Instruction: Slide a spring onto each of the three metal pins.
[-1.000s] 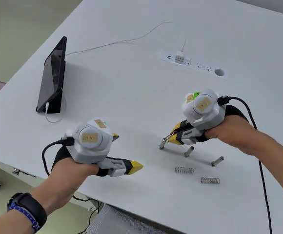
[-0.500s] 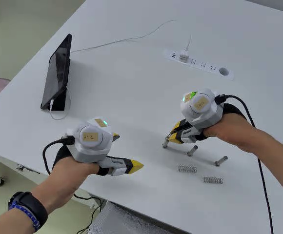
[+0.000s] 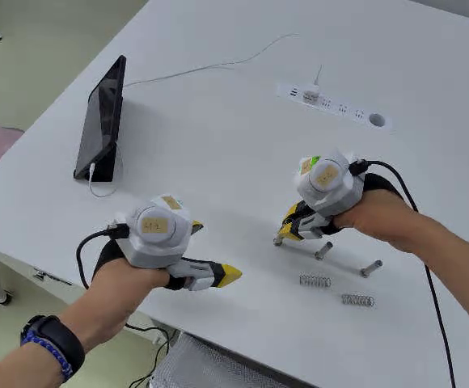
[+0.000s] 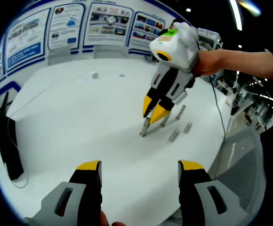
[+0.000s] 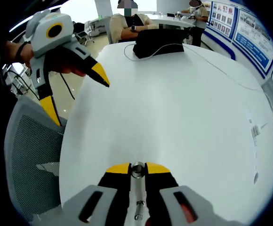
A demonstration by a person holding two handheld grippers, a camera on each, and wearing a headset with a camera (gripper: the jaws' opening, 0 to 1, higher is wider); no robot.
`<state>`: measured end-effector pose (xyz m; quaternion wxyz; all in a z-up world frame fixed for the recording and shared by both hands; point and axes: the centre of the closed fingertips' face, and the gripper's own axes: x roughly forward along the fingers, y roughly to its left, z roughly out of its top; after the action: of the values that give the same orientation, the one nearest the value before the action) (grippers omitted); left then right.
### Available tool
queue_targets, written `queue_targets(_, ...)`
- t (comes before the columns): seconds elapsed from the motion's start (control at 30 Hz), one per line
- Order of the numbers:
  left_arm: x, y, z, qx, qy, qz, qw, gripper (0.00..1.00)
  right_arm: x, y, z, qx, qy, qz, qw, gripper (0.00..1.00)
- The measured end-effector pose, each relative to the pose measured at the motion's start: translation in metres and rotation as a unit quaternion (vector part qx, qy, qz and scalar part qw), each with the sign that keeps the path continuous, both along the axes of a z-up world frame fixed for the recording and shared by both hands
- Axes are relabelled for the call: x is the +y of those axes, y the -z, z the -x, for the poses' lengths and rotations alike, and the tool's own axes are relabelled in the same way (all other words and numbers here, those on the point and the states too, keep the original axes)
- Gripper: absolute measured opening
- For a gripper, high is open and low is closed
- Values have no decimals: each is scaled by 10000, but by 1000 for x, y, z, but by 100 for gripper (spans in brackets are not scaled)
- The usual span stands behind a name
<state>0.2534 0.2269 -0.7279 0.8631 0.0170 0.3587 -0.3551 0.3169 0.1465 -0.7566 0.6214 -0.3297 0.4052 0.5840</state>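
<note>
My right gripper (image 3: 289, 232) is shut on a thin spring (image 5: 137, 170) and holds it over the leftmost metal pin (image 3: 279, 240), which stands on the white table. The left gripper view shows the same spring and pin (image 4: 145, 127) under the right gripper's yellow tips. Two more pins (image 3: 323, 250) (image 3: 370, 268) stand to the right. Two loose springs (image 3: 315, 280) (image 3: 357, 300) lie nearer the front edge. My left gripper (image 4: 140, 168) is open and holds nothing; it hovers at the front left (image 3: 218, 276), well apart from the pins.
A tablet (image 3: 103, 121) stands on its stand at the left with a white cable. A power strip (image 3: 325, 101) and a round cable hole (image 3: 378, 120) lie at the back. A mesh chair (image 3: 194, 368) sits below the table's front edge (image 3: 242, 339).
The head camera has shifted. My right gripper has come a little closer to the leftmost pin with the spring. The left gripper stays where it was.
</note>
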Motion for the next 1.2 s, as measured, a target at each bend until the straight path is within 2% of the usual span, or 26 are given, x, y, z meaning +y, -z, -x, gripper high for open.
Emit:
queue_targets(0.67, 5, 2, 2, 60, -115, 38, 9999, 66, -2, 19, 2, 17, -202, 170, 9996, 13)
queue_targets(0.9, 5, 2, 3, 63, -117, 35, 9999, 66, -4, 18, 2, -12, -216, 188, 9996, 16)
queue_targets(1.2, 1, 0, 4, 48, -72, 26, 10000, 66, -11, 8, 6, -102, -106, 98, 9998, 26)
